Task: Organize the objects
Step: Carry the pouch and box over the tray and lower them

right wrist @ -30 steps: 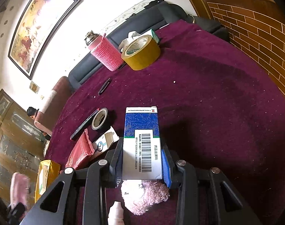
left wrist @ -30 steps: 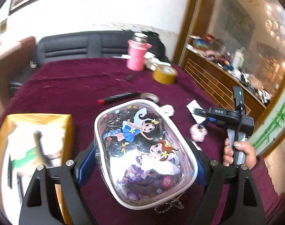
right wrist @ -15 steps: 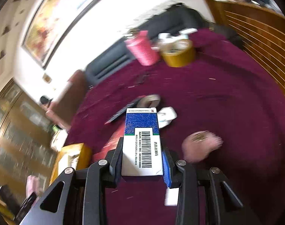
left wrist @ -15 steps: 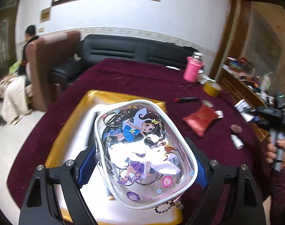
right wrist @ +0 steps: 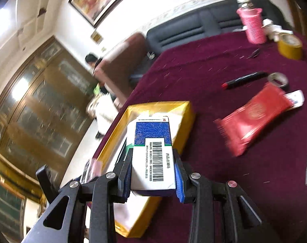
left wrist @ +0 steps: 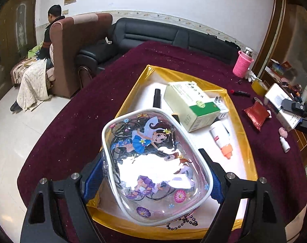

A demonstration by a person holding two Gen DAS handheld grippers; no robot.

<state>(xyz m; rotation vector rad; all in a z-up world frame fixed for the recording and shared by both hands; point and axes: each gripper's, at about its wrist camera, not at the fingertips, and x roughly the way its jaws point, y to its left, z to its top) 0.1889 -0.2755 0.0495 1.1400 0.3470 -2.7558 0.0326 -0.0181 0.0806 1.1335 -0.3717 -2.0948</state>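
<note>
Item one: my left claw (left wrist: pixel 153 174) is gripping the pouch (left wrist: pixel 153 172) wide between blue pads, one on each flank. The pouch is glossy clear plastic, rounded, white piping edging it, cartoon fairies and flowers printed on its face, a dark bead chain hanging off its near end. It is hanging over the near part of the tray (left wrist: pixel 242 133).

Item two: my right claw (right wrist: pixel 153 172) is clamping a carton (right wrist: pixel 152 151), jaws narrowed on its sides. It is stiff printed card, rectangular, with blue leaf pattern above, white panel and barcode below. It is sitting above the tray's (right wrist: pixel 185 109) near corner.

Item three: the tray is lying on the burgundy cloth (left wrist: pixel 76 117), shallow, rectangular, shiny gold rim, white floor. Inside it, a pale green-and-cream box (left wrist: pixel 191 105), a white tube (left wrist: pixel 220 135) with orange cap, and a black pen (left wrist: pixel 157 98) are lying.

Beyond it: a red pouch (right wrist: pixel 252 115), a yellow tape roll (right wrist: pixel 290 46), and a pink knitted cup (right wrist: pixel 252 25) are resting on the cloth.
</note>
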